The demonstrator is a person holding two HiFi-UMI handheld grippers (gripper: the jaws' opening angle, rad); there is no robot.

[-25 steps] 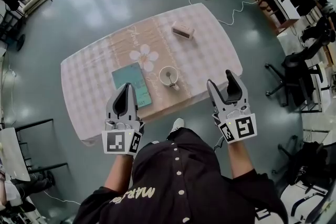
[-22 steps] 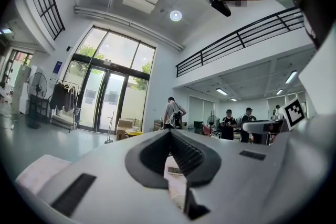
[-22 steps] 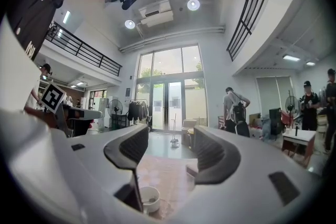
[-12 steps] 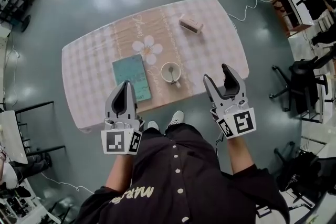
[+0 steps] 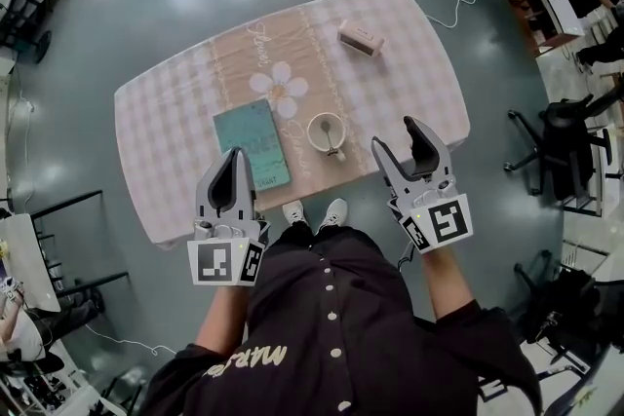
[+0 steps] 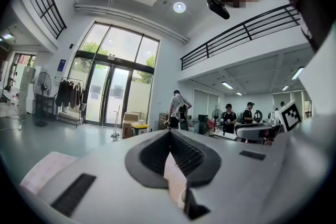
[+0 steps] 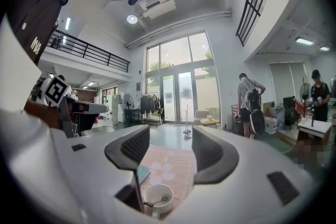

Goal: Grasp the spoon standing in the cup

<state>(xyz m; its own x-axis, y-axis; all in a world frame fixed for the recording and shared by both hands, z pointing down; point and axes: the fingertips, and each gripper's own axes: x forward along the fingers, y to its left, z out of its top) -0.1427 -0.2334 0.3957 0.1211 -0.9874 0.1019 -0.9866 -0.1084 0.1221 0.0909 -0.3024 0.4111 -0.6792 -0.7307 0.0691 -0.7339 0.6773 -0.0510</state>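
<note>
Spoon [image 5: 331, 144] sits in the cup [image 5: 327, 131] on the counter [image 5: 175, 112], nine o'clock of the right tongs [image 5: 397, 136], which gape apart, empty. Left tongs [image 5: 234, 159] are pressed together on nothing.

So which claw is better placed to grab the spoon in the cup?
Right. The right claw is open, cup and spoon seen between its jaws; the left claw is shut.
</note>
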